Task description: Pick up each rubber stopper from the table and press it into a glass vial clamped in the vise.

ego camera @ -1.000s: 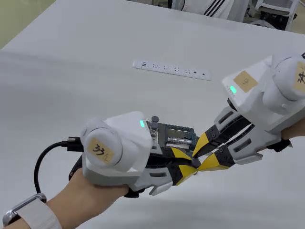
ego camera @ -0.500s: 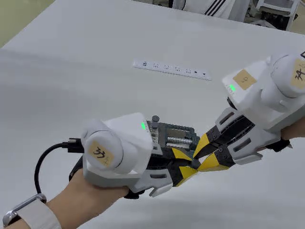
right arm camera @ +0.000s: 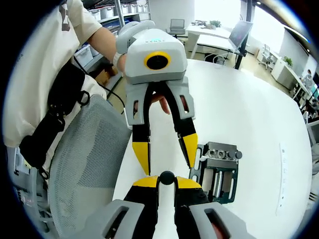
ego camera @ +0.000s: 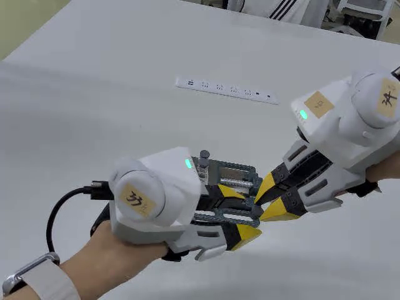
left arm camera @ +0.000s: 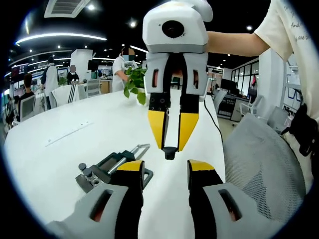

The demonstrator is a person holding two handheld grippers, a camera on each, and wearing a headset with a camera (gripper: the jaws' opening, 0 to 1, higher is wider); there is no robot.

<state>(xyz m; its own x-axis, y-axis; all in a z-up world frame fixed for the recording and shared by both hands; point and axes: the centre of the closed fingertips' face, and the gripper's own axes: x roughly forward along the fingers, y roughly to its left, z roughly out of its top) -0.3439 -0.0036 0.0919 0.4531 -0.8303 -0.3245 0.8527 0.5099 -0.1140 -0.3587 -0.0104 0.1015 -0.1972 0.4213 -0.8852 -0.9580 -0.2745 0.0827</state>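
Observation:
A small dark rubber stopper is pinched between the tips of my right gripper, which is shut on it. From the left gripper view the same stopper hangs at the right gripper's yellow tips. My left gripper faces it tip to tip, its jaws open on either side of the stopper. In the head view the left gripper and right gripper meet just in front of the grey vise. A glass vial with a grey cap stands clamped at the vise's left end.
A white power strip lies on the white table beyond the vise. The vise sits near the table's front edge, with a grey mesh chair below it. A black cable trails from the left gripper.
My left gripper's jaws have spread apart, letting go of the stopper, which stays in the right gripper's shut tips. Both grippers remain in about the same place.

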